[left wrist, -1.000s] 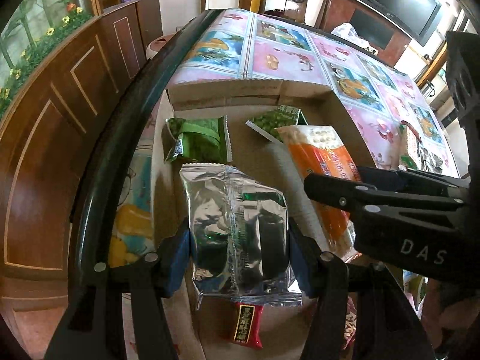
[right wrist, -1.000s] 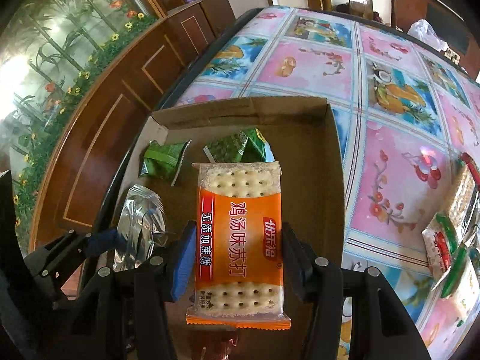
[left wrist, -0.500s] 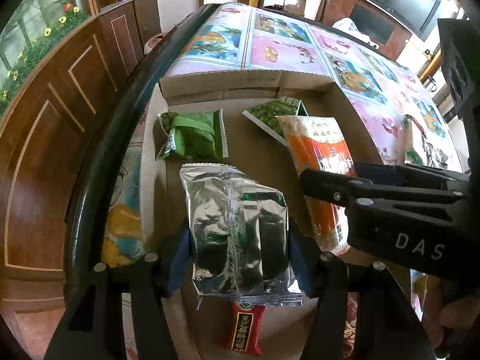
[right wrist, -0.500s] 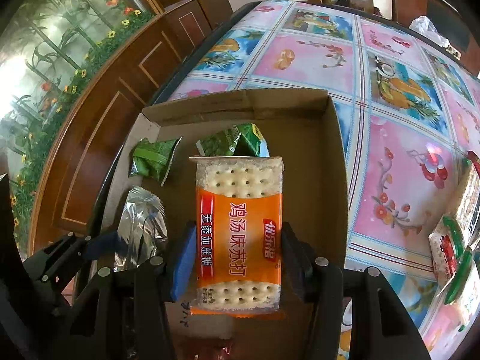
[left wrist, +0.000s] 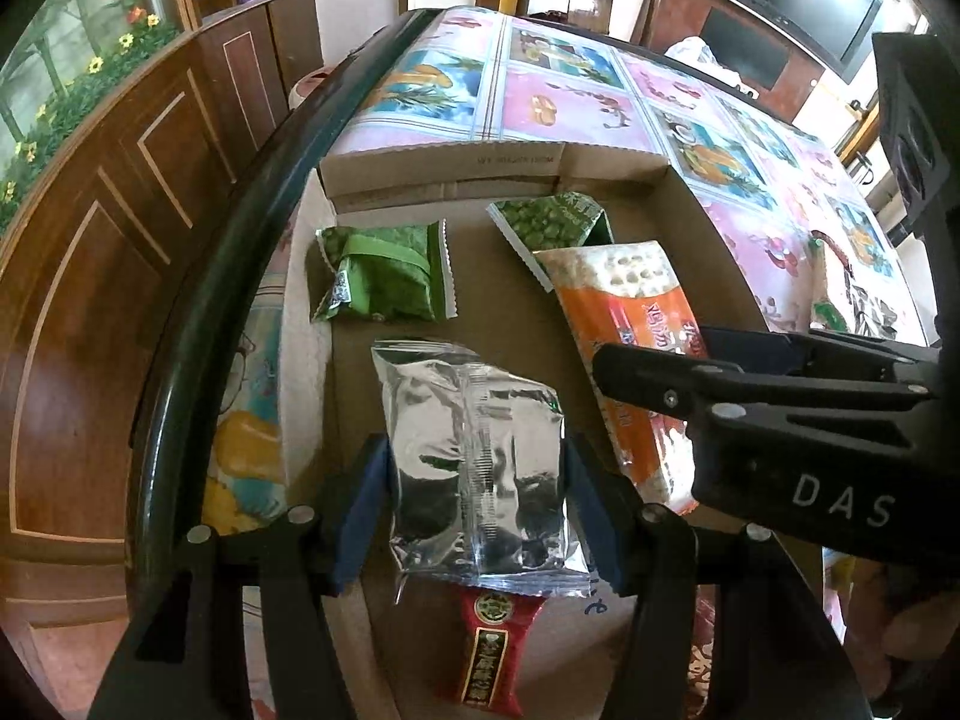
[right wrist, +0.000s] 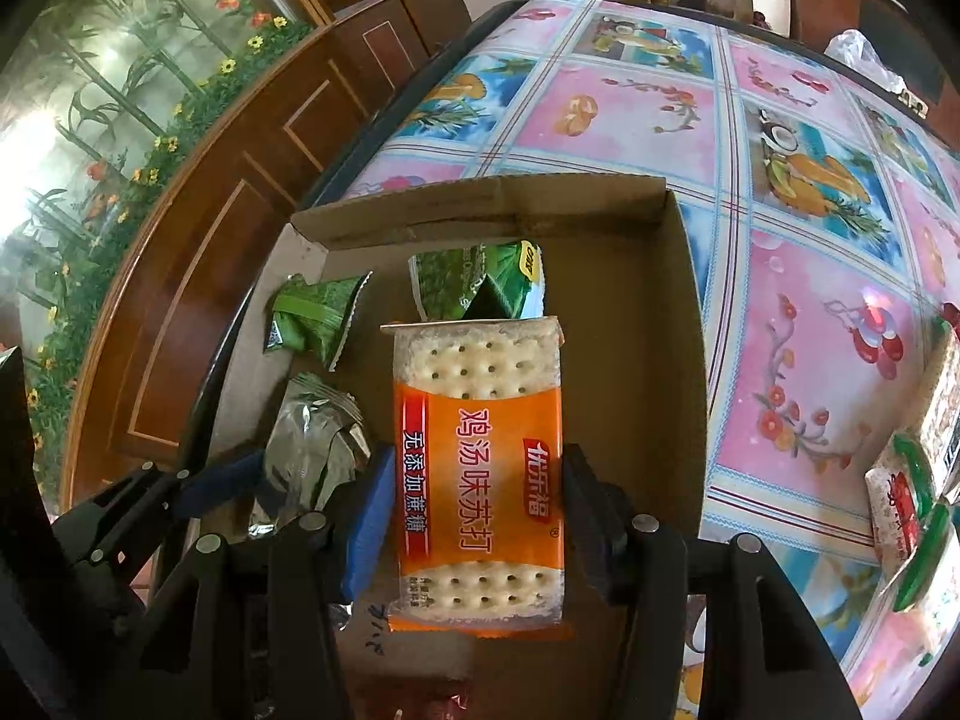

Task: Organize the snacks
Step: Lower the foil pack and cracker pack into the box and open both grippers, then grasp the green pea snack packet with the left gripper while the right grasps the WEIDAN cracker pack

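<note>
Orange cracker pack (right wrist: 480,468) reads 鸡汤味苏打, 无添加蔗糖 — gripper body (left wrist: 810,468) reads DAS.

We see little change, only small shifts. In the right wrist view the cracker pack (right wrist: 480,456) sits squarer between the right gripper (right wrist: 477,480) fingers, and its near seam has drawn up a little. Scribbled handwriting (right wrist: 375,621) now shows on the floor of the cardboard box (right wrist: 480,198) by its near edge. The red packet (left wrist: 495,648) that peeked out there has left that view. From the left wrist, the right gripper's finger looks slightly closer to the silver pack (left wrist: 480,456).
</note>
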